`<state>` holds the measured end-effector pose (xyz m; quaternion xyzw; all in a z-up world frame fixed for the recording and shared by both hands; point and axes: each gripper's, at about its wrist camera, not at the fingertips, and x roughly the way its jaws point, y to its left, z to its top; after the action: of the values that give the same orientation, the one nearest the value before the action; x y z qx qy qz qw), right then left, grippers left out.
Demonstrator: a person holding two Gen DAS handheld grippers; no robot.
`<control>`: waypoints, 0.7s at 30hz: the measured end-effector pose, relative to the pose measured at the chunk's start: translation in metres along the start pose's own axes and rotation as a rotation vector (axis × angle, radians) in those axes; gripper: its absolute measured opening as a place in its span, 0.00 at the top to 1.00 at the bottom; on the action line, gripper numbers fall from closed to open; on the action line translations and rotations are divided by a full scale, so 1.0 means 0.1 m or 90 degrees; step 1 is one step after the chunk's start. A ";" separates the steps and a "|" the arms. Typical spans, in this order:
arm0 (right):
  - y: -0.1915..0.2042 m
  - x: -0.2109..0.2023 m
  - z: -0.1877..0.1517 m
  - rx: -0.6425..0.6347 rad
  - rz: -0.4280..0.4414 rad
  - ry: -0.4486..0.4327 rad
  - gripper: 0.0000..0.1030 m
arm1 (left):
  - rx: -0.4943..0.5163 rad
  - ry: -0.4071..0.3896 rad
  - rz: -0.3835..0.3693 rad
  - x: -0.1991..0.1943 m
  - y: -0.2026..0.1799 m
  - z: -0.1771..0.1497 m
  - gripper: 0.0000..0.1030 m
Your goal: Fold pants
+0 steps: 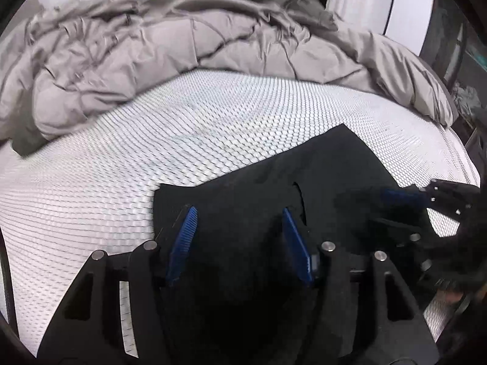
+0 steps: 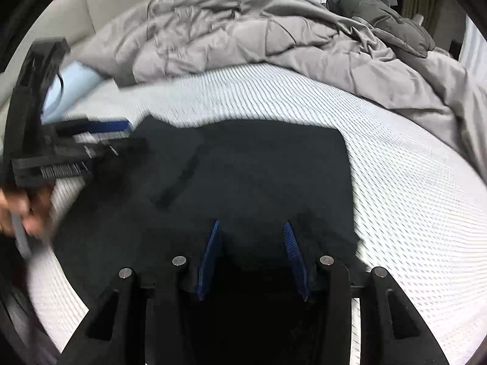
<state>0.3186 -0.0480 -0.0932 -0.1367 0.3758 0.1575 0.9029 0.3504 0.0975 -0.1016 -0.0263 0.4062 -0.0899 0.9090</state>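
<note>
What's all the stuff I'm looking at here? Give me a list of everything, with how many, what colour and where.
pants: one, black, lying flat and partly folded on the mattress, under both grippers.
mattress: one, white with a fine textured weave, filling the foreground.
comforter: one, beige-grey, bunched up along the far side of the mattress.
dark bedding: one, charcoal, on top of the comforter at the far right; pillow or blanket, unclear.
light blue item: one, at the mattress's left edge; too blurred to identify.
left gripper: black frame, blue pads, jaws spread apart over the pants.
right gripper: black frame, blue pads, jaws spread apart over the pants.
</note>
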 end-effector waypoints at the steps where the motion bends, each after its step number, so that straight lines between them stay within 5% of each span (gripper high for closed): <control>1: 0.03 0.07 0.05 0.003 -0.002 -0.003 0.56 | 0.004 0.011 0.017 0.09 -0.04 0.01 0.45; 6: 0.11 0.46 0.06 -0.030 -0.008 0.046 0.48 | 0.034 0.014 0.038 0.16 -0.05 -0.10 0.41; 9: -0.01 0.31 -0.04 -0.057 -0.087 0.058 0.48 | 0.014 0.018 0.034 0.09 0.08 -0.17 0.36; 14: -0.02 -0.11 -0.32 -0.097 -0.090 0.010 0.49 | 0.021 -0.031 0.050 -0.45 0.02 -0.31 0.43; 17: 0.08 -0.28 -0.31 -0.074 -0.028 -0.017 0.48 | 0.056 -0.063 -0.012 -0.68 -0.23 -0.46 0.43; 21: 0.36 -0.03 -0.32 -0.089 0.034 0.023 0.48 | 0.117 0.027 -0.023 -0.33 -0.42 -0.71 0.43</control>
<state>0.2821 -0.0275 -0.1174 -0.1922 0.3837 0.2048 0.8797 0.2699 0.0638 -0.1194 0.0519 0.4149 -0.1440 0.8969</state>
